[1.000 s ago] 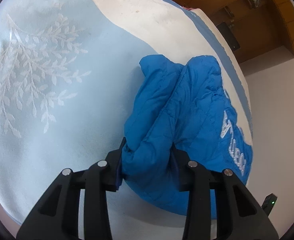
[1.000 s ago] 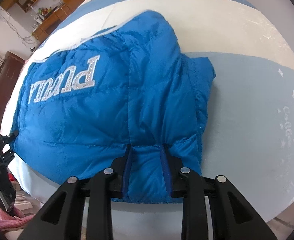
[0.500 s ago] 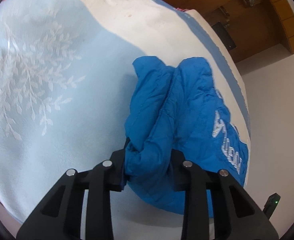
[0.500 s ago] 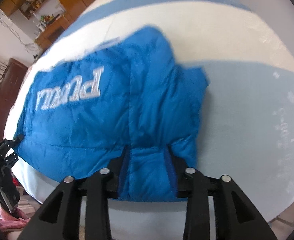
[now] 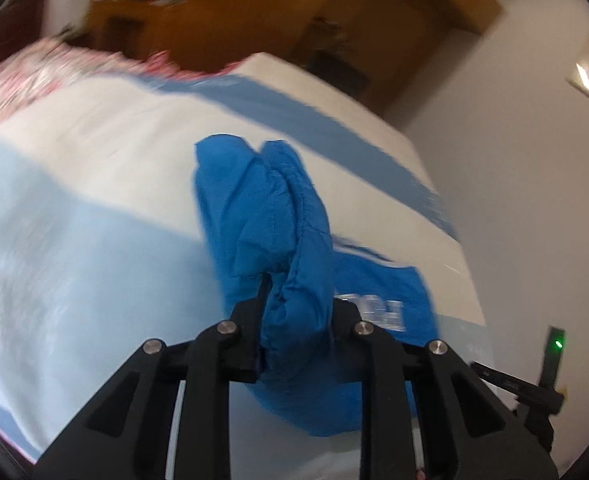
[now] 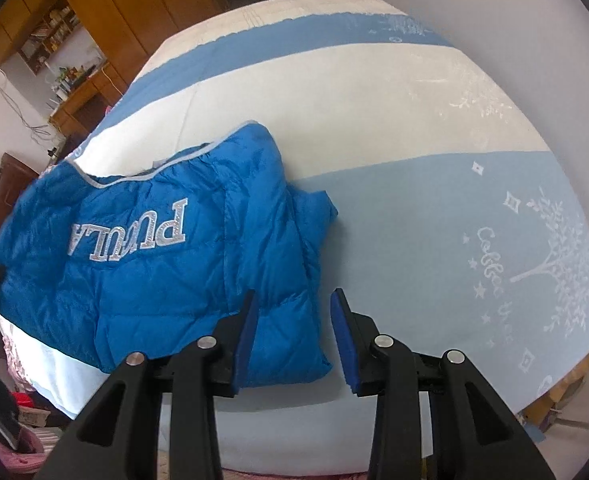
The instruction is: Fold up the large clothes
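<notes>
Where bunched, puffy quilted jacket (image 5: pixel 294 264)

One blue padded jacket (image 6: pixel 166 264), one striped bedspread (image 6: pixel 414 216), two grippers: left gripper (image 5: pixel 296 312), right gripper (image 6: pixel 294 336).

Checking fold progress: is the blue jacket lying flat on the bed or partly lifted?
Partly lifted. The left gripper is shut on a bunched edge of the blue jacket; the rest lies on the bed.

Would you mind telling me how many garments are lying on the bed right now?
1: a blue puffer jacket with silver lettering, near the bed's edge. The left gripper is clamped on a bunched fold of it; the right gripper stands open over its corner. Nothing else shows.
</notes>
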A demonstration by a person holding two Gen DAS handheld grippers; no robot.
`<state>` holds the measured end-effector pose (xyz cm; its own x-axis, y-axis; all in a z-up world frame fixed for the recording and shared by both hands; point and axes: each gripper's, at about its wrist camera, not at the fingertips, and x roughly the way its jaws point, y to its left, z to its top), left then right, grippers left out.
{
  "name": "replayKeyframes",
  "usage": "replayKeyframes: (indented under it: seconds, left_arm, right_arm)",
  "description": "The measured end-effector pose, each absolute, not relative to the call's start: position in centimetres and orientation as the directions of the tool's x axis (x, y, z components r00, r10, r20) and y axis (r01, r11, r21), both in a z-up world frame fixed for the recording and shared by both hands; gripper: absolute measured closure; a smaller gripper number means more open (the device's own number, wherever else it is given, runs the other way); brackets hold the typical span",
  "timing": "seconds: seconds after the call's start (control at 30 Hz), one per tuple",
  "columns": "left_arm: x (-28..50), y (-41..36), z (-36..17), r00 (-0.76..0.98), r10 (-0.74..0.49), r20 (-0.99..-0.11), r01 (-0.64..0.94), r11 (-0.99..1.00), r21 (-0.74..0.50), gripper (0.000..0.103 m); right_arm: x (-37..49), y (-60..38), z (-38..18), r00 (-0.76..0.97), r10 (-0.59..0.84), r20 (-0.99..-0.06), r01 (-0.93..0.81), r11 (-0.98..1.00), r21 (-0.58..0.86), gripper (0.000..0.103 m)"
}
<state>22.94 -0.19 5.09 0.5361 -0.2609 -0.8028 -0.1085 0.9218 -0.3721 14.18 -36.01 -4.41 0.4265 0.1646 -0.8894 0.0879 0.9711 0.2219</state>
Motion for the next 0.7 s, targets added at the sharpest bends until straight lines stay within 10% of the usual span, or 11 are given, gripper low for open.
replayKeyframes:
  seconds: [0.7]
  left_arm:
    - [29.9, -19.9, -3.1, 0.177, -0.466, -0.867, 0.292, 0.866, -0.406, 0.085]
  right_arm:
    - [12.5, -38.8, -4.2, 0.439, 0.146, -0.886, 0.169, 0.956, 0.241, 0.065]
